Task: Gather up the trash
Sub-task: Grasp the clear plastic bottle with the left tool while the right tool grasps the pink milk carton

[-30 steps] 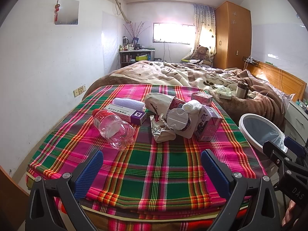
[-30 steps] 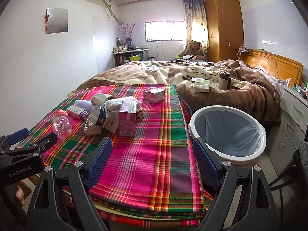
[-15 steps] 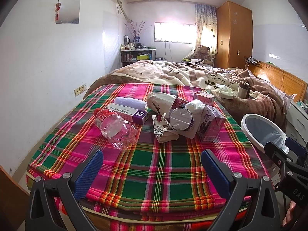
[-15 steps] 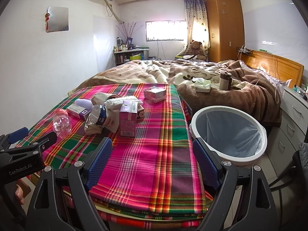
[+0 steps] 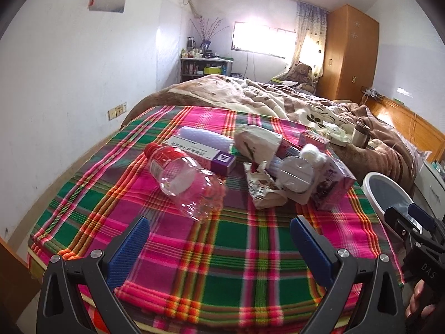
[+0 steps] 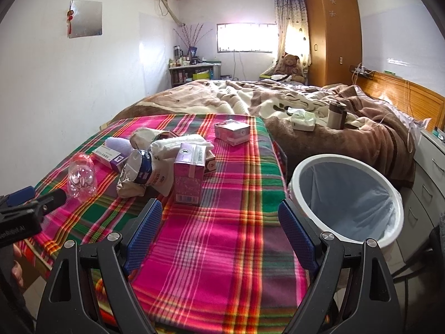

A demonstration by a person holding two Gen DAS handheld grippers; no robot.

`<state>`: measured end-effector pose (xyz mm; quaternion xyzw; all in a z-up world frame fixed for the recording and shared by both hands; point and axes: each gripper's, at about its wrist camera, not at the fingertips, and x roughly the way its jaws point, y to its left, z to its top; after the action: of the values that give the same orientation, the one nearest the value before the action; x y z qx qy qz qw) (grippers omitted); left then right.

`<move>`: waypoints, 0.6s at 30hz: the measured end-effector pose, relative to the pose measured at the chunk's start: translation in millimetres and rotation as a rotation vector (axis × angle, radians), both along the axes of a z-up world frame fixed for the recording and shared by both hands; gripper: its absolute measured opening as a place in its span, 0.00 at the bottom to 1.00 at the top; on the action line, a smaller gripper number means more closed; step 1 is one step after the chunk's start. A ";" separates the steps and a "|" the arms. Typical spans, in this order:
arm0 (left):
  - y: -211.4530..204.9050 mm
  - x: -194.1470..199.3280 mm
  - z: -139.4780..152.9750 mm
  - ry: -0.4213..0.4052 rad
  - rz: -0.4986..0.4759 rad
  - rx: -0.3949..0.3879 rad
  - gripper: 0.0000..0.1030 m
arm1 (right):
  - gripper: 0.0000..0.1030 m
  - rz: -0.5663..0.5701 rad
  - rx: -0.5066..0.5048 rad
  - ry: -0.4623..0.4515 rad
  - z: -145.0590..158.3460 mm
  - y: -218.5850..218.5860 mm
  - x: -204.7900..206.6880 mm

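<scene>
moved: left gripper (image 5: 219,239) has closed in on the plastic bottle (image 5: 185,179) since the earlier frame; right gripper (image 6: 219,229) barely shifted
bottle: clear, empty, red cap, lying on its side, left part of plaid blanket (image 5: 250,250), just ahead of left gripper
axis: cap far-left, base toward gripper
nearer: left
left jaws: wide apart, empty
right jaws: wide apart, empty
bin (image 6: 347,194): off blanket's right edge

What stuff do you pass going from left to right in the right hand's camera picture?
Clear plastic bottle → purple-and-white flat box → round blue-sided tin → tall pink carton → small pink box → white trash bin.
</scene>
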<state>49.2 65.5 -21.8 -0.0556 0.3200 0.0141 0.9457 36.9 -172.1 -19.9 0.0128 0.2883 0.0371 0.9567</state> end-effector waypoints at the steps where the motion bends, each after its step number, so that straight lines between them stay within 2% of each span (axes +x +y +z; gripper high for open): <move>1: 5.3 4.4 -1.2 0.007 0.009 -0.004 0.99 | 0.85 0.000 0.000 0.008 -1.0 1.1 4.2; 8: 39.0 39.0 -9.6 0.056 0.067 -0.053 0.95 | 0.85 0.015 0.001 0.038 -4.4 10.4 28.4; 12: 54.9 63.1 -12.4 0.083 0.077 -0.131 0.94 | 0.84 0.023 0.027 0.055 -5.3 14.5 40.2; 18: 70.3 99.4 -19.8 0.131 0.108 -0.143 0.90 | 0.78 0.026 0.026 0.082 -6.7 20.8 55.8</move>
<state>148.6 135.8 -41.6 -0.1391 0.3780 0.0457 0.9142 92.7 -151.3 -26.5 0.0231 0.3268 0.0527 0.9433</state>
